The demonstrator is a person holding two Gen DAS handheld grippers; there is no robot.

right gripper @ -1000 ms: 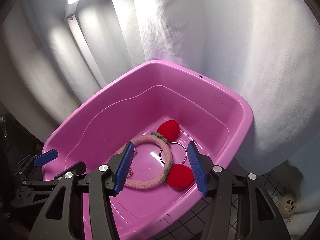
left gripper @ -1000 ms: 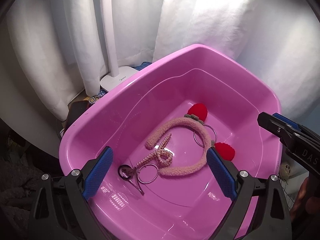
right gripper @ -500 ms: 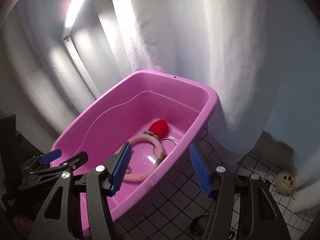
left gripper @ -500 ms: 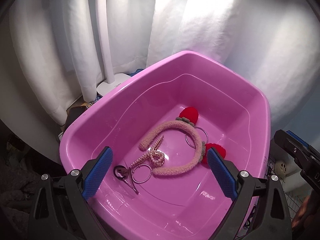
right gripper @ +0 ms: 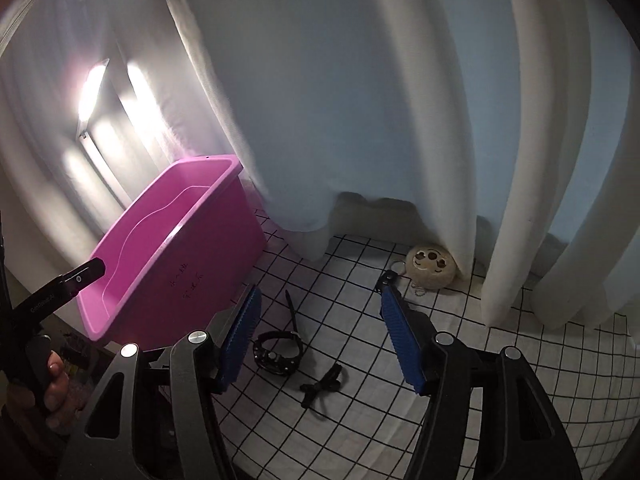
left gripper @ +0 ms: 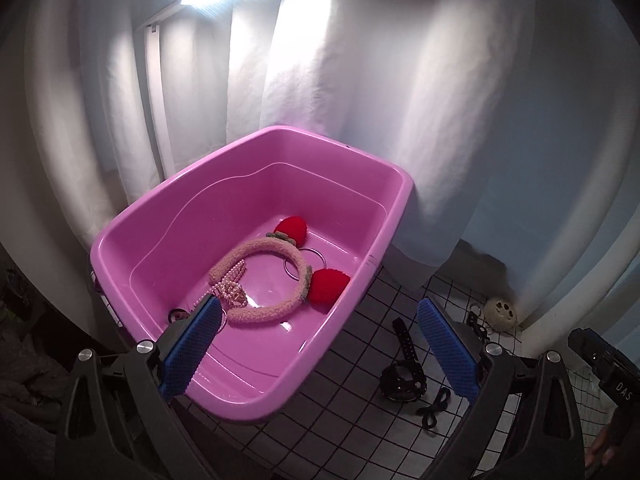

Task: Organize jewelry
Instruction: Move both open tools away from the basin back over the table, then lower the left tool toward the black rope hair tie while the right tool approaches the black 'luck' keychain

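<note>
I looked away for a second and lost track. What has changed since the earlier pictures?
Both grippers swung away from the pink tub to the checked cloth. The right gripper, empty and slightly wider, now frames the black watch. The left gripper is open, empty. Headband and pearls lie unchanged.

Dark clip [left gripper: 176, 315] in basin [left gripper: 248, 152], half behind left tongs [left gripper: 318, 354].

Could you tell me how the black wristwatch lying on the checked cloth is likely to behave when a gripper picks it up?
The black wristwatch will probably dangle unevenly: one strap sticks out straight while the rest curls around the chunky case, so the strap looks bendy. Its case looks like the heavy part, so pinching the strap may let it swing. It seems unlikely to roll, lying flat on the white checked cloth.
</note>
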